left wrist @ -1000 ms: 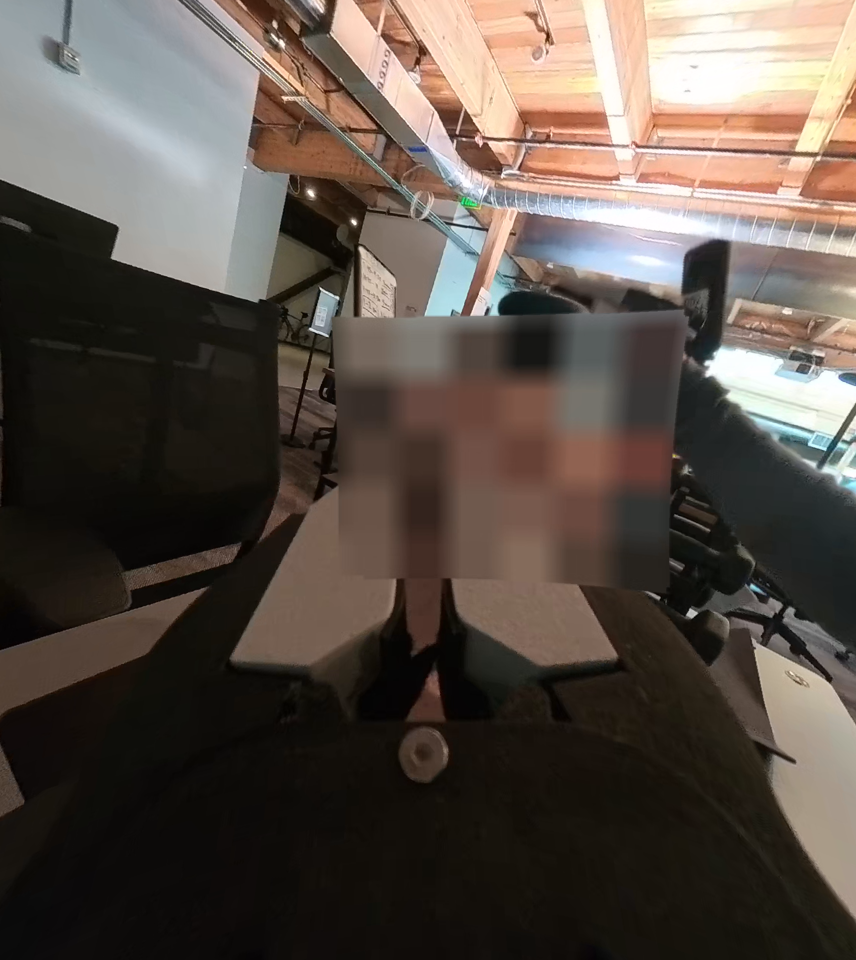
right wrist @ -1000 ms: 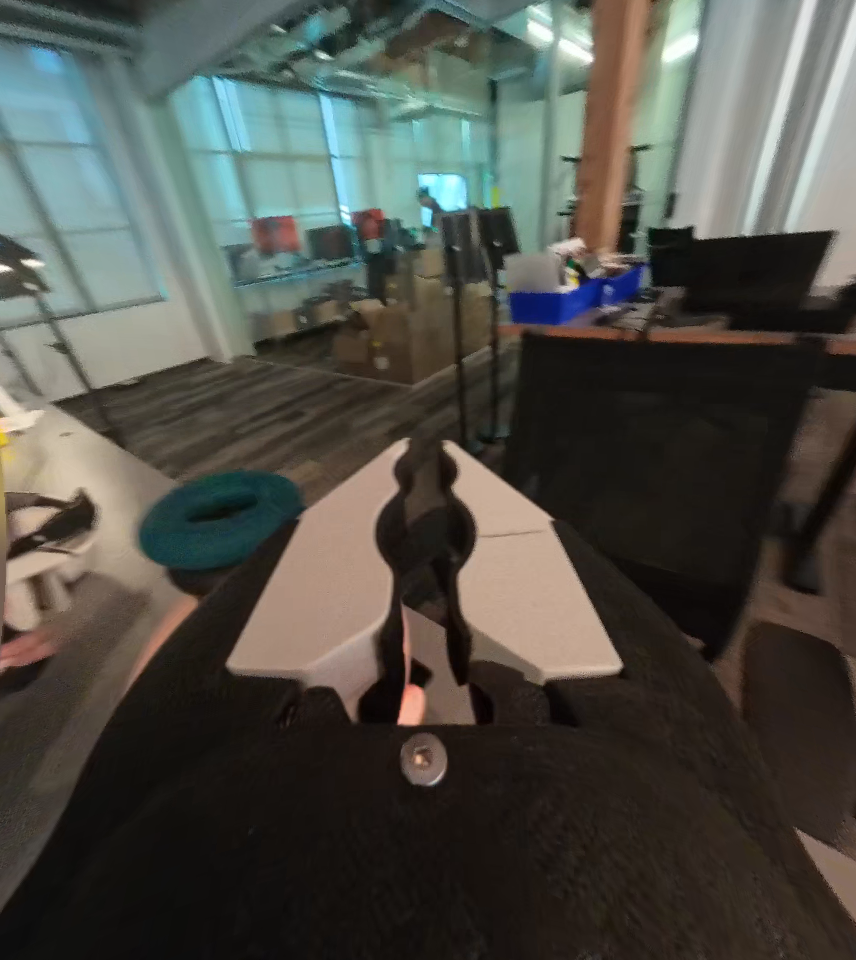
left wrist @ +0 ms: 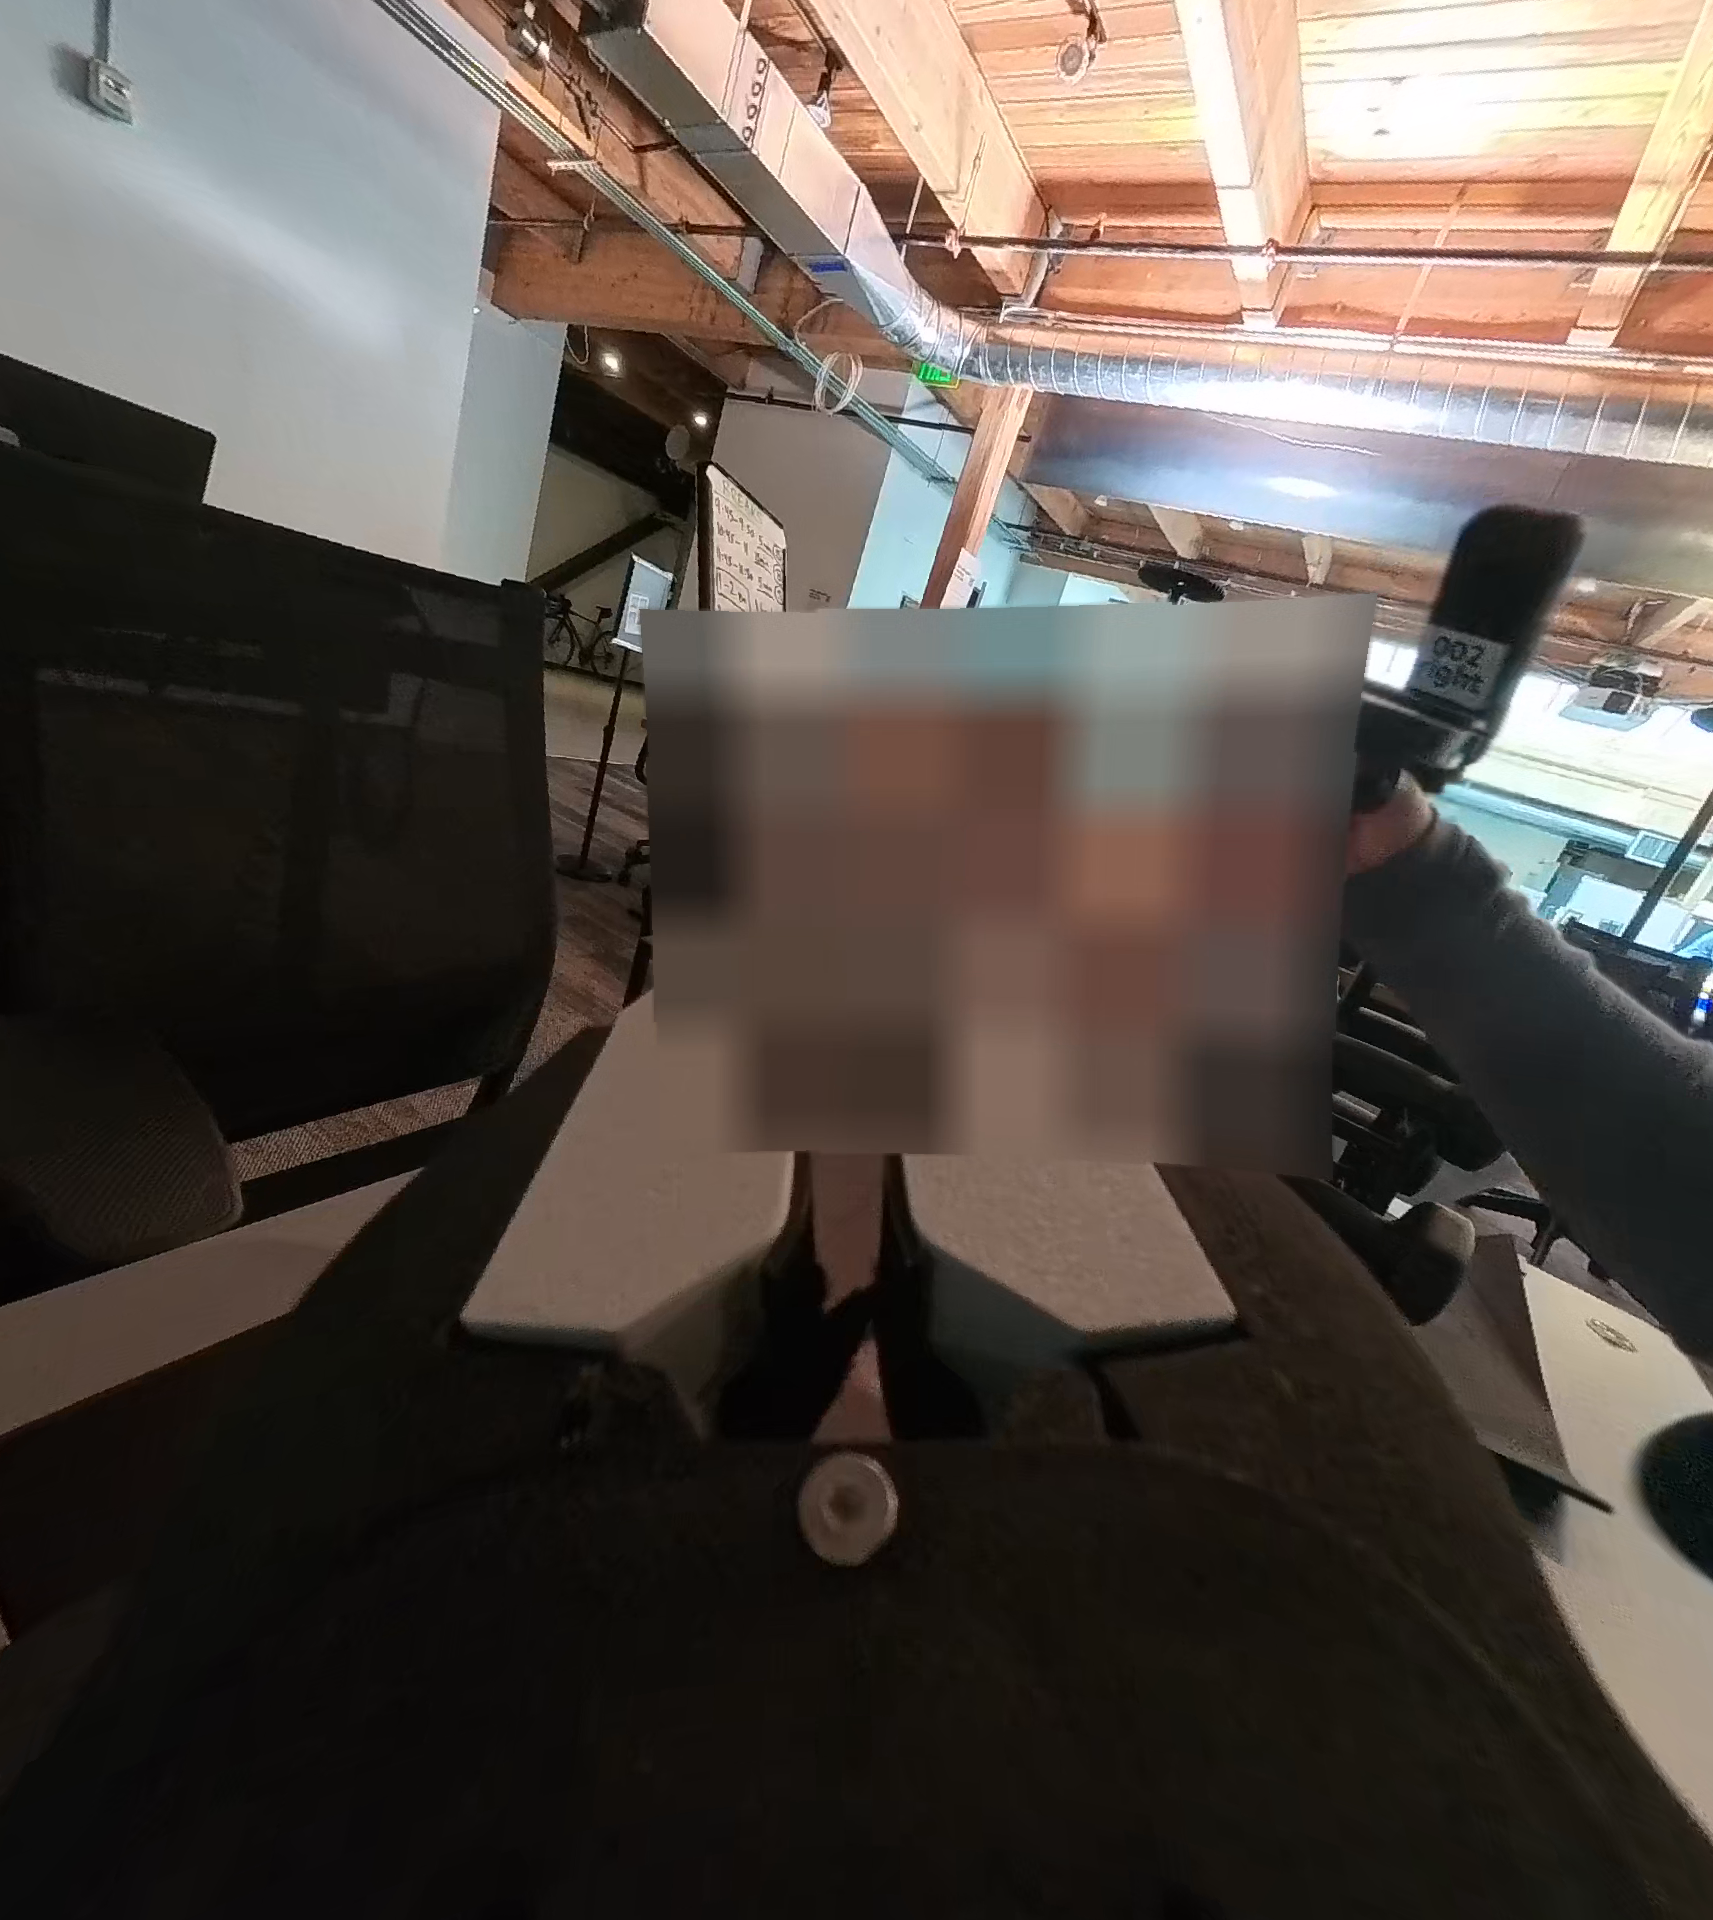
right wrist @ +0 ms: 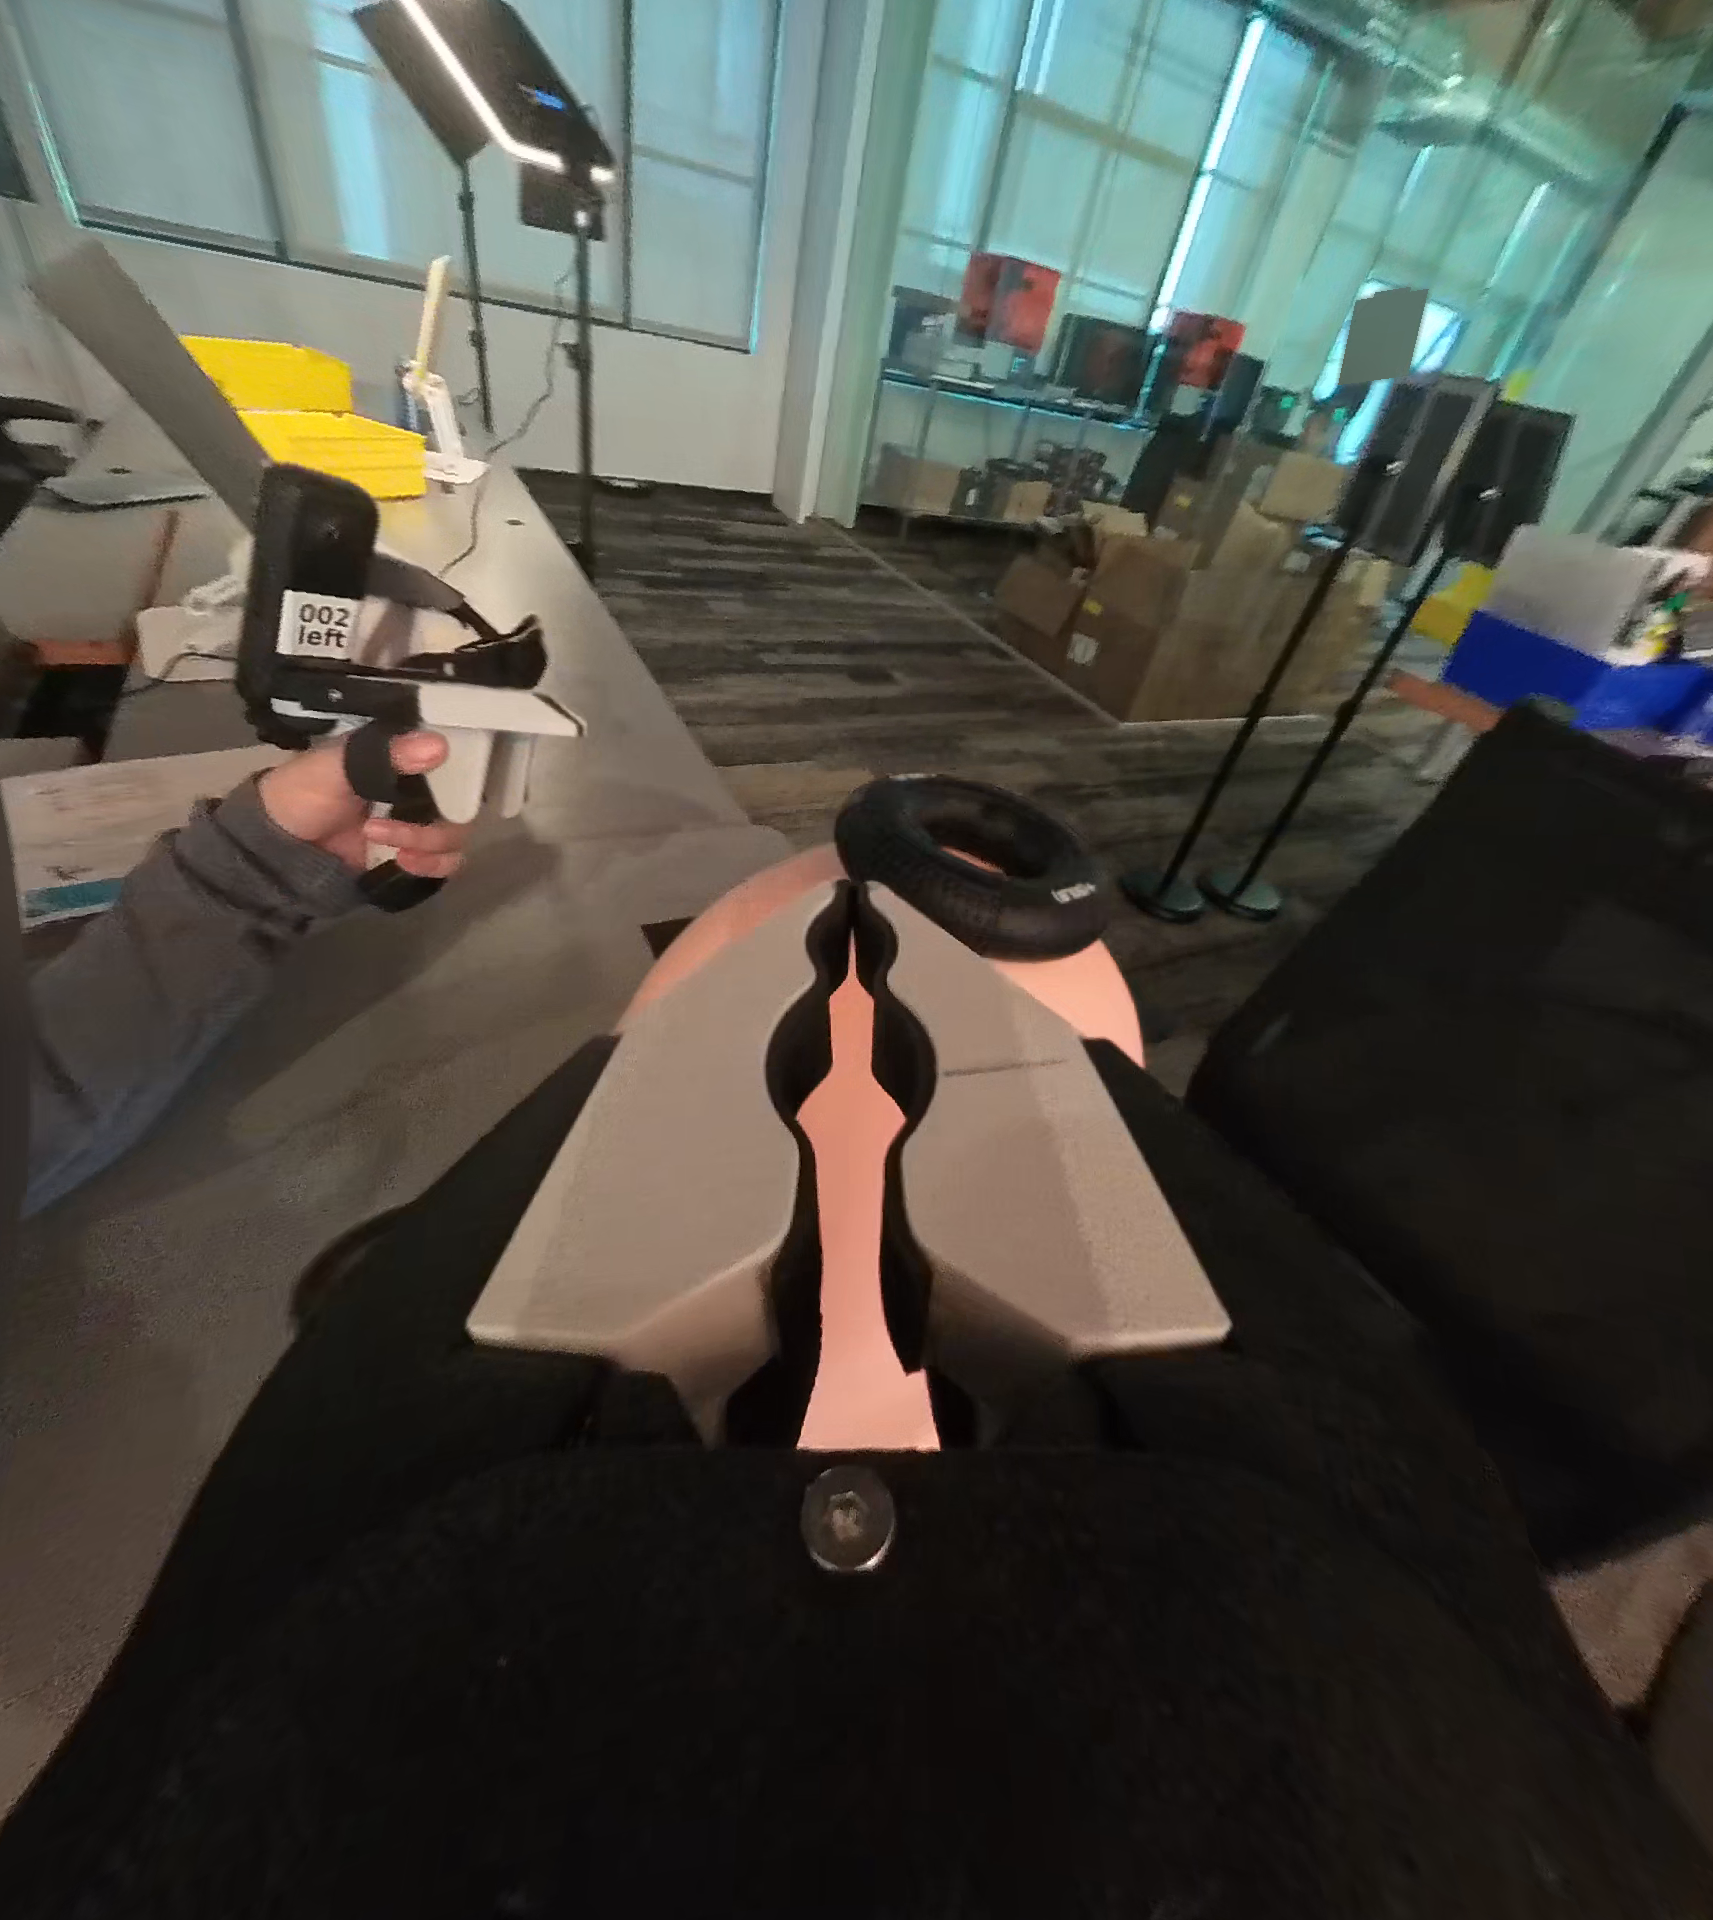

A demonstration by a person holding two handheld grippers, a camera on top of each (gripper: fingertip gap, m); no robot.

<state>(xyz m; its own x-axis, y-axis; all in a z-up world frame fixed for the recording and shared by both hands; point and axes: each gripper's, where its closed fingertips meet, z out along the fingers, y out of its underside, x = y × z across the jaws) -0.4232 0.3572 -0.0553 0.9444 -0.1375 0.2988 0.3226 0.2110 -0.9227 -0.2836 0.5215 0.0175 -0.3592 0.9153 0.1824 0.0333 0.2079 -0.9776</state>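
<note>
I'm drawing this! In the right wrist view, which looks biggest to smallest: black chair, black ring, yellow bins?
1. black chair, nearest the camera, so that helps
2. yellow bins and black ring look similar; the bins sit farther off, so I won't rank them.

Grey fingers (right wrist: 1018, 1164) on black bodies are shown by the right tool (right wrist: 850, 904) and left tool (right wrist: 561, 717). A black ring (right wrist: 971, 883) with a fine dotted texture is seen on a pink dome (right wrist: 1080, 997) (salmon-toned). The counter (right wrist: 540, 582) is grey; yellow bins (right wrist: 312, 416) and blue bins (right wrist: 1558, 665) are seen.
</note>
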